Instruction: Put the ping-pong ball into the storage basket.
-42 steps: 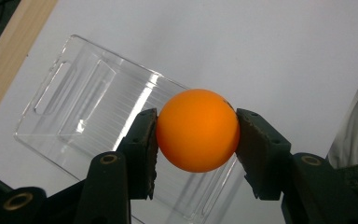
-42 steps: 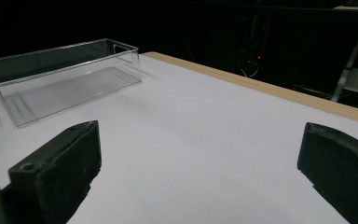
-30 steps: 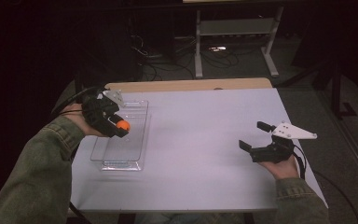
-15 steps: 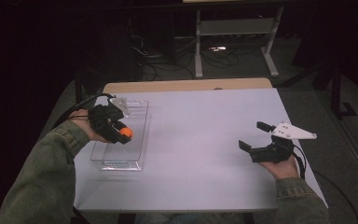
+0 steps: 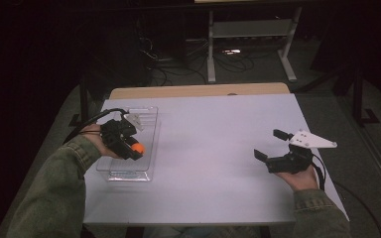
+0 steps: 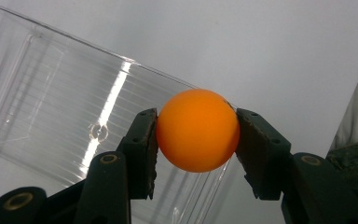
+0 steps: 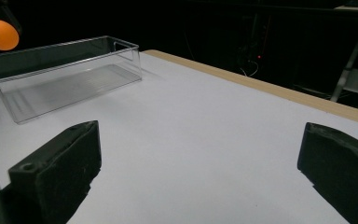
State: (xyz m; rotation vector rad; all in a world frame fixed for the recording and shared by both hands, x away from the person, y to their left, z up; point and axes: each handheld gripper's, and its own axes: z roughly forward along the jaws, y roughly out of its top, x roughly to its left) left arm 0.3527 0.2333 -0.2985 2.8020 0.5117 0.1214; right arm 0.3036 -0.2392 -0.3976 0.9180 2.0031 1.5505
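**Orange ball gripped over the clear tray**

Nearest the camera in the high view, two green-sleeved forearms came in from the bottom edge onto the white desk (image 5: 213,148). The right tool (image 5: 269,145) sat near the desk's right side, well apart from everything else, its jaws spread wide with nothing between them; the right gripper view showed bare desk surface between the two black jaws. A grey three-cornered plate (image 5: 311,140) lay on top of that tool.

Farther in and to the left, the left tool (image 5: 135,147) was clamped on an orange ball (image 6: 197,130). In the left gripper view both pads pressed against the ball's sides, one on each flank, and the ball was held off any surface. Under and behind it lay the clear plastic tray (image 6: 51,116), seen through its ribbed floor. In the high view the ball hung over the tray's right long wall, about midway along its length. The tray rested on the left part of the desk, its long side running away from the person.

Beyond the desk's wooden far edge (image 5: 198,91), the dark room held a light metal frame (image 5: 250,29) and loose cables (image 5: 178,54) on the floor.
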